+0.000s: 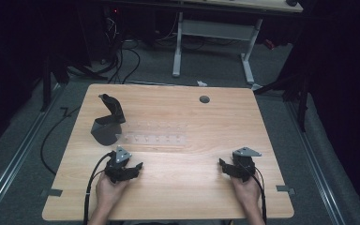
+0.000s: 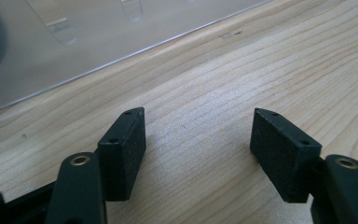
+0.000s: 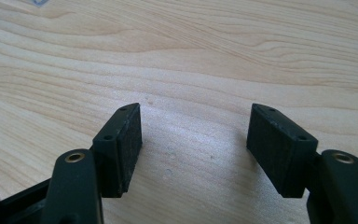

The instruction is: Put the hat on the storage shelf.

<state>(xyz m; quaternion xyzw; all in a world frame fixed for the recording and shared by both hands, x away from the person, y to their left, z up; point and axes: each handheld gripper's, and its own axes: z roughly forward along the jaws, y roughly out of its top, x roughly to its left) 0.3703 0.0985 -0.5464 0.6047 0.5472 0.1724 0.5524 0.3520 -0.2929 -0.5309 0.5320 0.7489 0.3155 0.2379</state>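
At about nine o'clock from the middle of the surface (image 1: 178, 187) I see a dark grey stand (image 1: 107, 123): a rounded base with a bent neck rising from it and leaning toward eleven o'clock. Touching its base at three o'clock lies the clear plastic tray (image 1: 155, 133), flat on the wood, its long axis running nine to three o'clock, with rows of small pockets along it.

Just short of the tray's near left corner, at about seven o'clock from centre, my left hand-held gripper (image 1: 136, 166) rests low on the surface and points toward two o'clock. In the left gripper view its jaws stand wide apart with bare wood between them and nothing in their hold; the tray's edge (image 2: 121, 56) crosses ahead of them, near but not touching.

Well apart, at five o'clock from centre, my right hand-held gripper (image 1: 223, 165) sits on the surface pointing toward ten o'clock. In the right gripper view its jaws are likewise spread wide over bare wood and hold nothing.
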